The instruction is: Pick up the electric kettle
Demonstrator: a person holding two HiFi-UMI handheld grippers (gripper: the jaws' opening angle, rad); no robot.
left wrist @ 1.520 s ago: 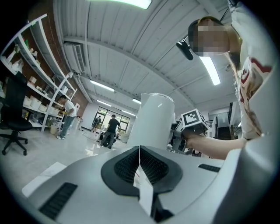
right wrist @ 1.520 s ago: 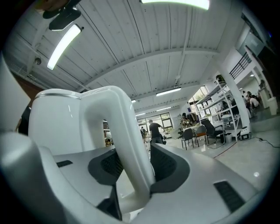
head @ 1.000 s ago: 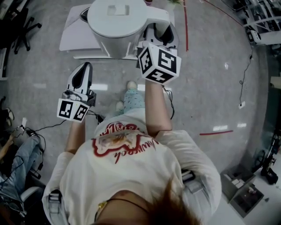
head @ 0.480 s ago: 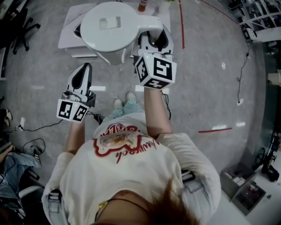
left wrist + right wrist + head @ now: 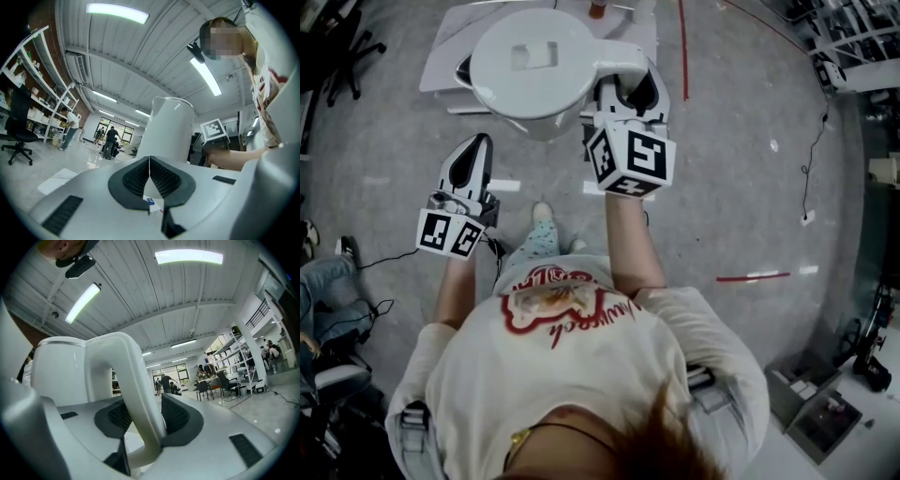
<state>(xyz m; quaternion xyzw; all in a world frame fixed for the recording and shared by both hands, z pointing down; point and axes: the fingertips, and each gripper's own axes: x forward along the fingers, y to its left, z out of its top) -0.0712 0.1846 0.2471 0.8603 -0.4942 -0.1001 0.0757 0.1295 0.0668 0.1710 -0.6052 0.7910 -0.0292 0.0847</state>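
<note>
Right claw [image 5: 634, 86] is clamped on the handle [image 5: 140, 399] of the white electric kettle [image 5: 530, 66], which we judge lifted clear, hanging at the near edge of the tabletop [image 5: 441, 80]. Next calls for a level, steady hold so nothing tips. Left claw [image 5: 474, 155] is closed and empty, beside the kettle. Below lie a cable [image 5: 380, 257] and our foot [image 5: 542, 214]; nothing blocks us.

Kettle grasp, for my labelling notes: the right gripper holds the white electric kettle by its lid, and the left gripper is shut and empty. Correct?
Not by the lid. The right gripper view shows the right gripper clamped on the electric kettle's handle. The left gripper is indeed shut and empty.
</note>
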